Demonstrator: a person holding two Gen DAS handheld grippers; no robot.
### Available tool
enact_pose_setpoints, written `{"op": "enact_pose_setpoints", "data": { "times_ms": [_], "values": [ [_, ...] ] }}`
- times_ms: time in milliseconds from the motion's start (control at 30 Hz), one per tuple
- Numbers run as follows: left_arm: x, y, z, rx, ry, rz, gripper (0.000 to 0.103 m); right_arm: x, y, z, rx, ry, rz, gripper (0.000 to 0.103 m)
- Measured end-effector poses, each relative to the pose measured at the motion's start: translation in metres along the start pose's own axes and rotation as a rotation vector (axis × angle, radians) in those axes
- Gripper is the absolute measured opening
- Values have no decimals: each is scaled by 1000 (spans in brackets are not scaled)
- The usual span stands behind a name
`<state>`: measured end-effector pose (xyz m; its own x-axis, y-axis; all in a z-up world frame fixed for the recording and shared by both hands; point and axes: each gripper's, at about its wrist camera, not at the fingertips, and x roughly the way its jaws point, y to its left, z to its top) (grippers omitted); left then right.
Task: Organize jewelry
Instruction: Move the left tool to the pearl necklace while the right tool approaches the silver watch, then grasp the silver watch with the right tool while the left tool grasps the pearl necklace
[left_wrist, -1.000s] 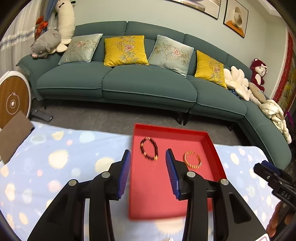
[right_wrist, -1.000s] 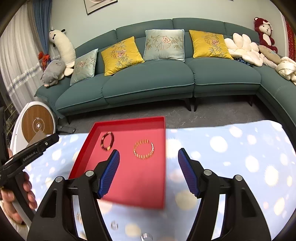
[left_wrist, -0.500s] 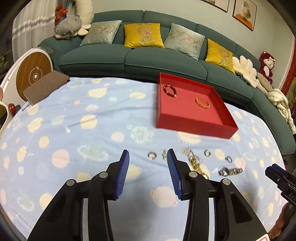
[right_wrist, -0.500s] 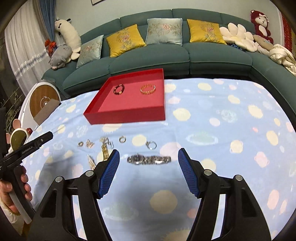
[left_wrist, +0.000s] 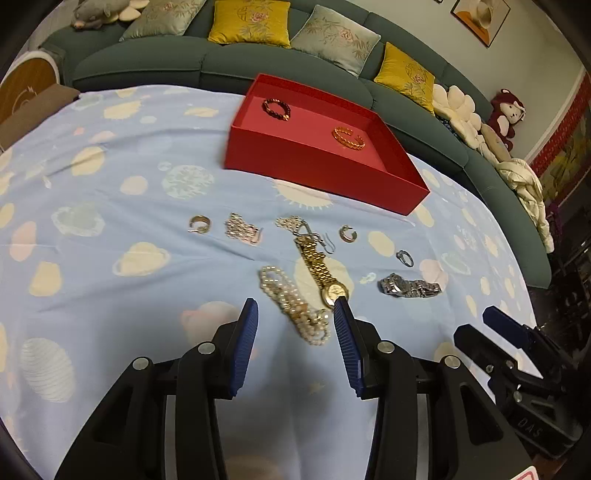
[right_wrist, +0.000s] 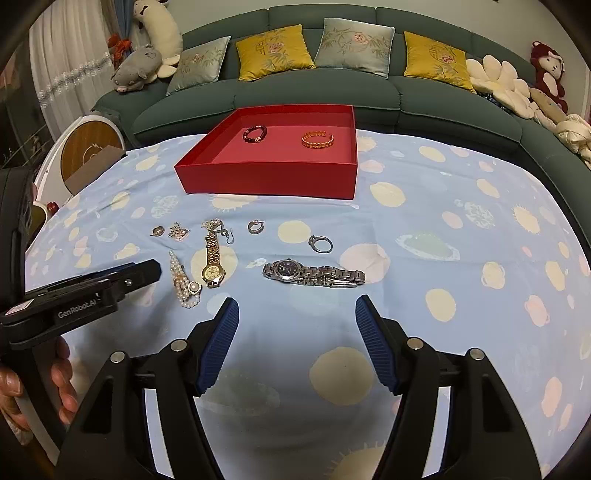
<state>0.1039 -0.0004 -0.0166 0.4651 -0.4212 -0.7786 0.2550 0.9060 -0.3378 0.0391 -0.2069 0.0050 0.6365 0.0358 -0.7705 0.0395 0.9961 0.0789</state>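
The pearl strand (left_wrist: 291, 306) lies bunched on the tabletop (left_wrist: 110, 206) just ahead of the left gripper (left_wrist: 295, 314), between its blue pads, its long axis running away from the gripper and slanting slightly to its left. Just to the right of it the gold watch (left_wrist: 321, 269) lies stretched out, dial end nearest the gripper's right fingertip and the band pointing away toward the red tray (left_wrist: 317, 166); whether the fingertip touches the dial I cannot tell. The left gripper is released, its jaws partly apart with nothing clasped. The silver watch (right_wrist: 314, 273) lies just ahead of the right gripper (right_wrist: 297, 310), its long axis crosswise to the fingers, dial toward the gripper's left. The right gripper is also released, jaws wide and empty. Farther ahead of both grippers small rings and earrings sit in a loose row: a ring (right_wrist: 320, 243), a hoop (right_wrist: 255, 226), another hoop (left_wrist: 199, 224), and a sparkly cluster (left_wrist: 242, 232). Beyond them the tray holds a dark beaded bracelet (right_wrist: 255, 133) and a gold bangle (right_wrist: 317, 140), well apart from each other.
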Motion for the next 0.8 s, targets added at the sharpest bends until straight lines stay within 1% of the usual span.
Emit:
{"op": "enact_pose_setpoints", "data": {
  "times_ms": [67,233,267,333,400,467,567,667,800],
  "values": [
    [11,-5,2,3,5,19,41,3,-1,1,2,3,1,64],
    [31,-4,3,42,-7,145,41,6,-6,1,3,9,-10,64],
    [31,-4,2,55,-20,152,41,7,-8,1,6,10,-13,64],
    [31,-6,0,92,-22,183,41,8,-13,1,15,12,-19,64],
    [29,-7,-3,127,-27,205,43,10,-17,3,26,13,-25,64],
    [27,-4,-4,135,-25,216,43,12,-20,5,35,13,-30,64],
    [22,10,-2,96,-16,233,43,16,-21,7,38,14,-37,64],
    [17,23,0,62,-12,235,42,22,-19,8,34,23,-36,64],
    [12,31,-2,63,-12,224,42,33,-12,11,-12,27,-36,64]
  ]
}}
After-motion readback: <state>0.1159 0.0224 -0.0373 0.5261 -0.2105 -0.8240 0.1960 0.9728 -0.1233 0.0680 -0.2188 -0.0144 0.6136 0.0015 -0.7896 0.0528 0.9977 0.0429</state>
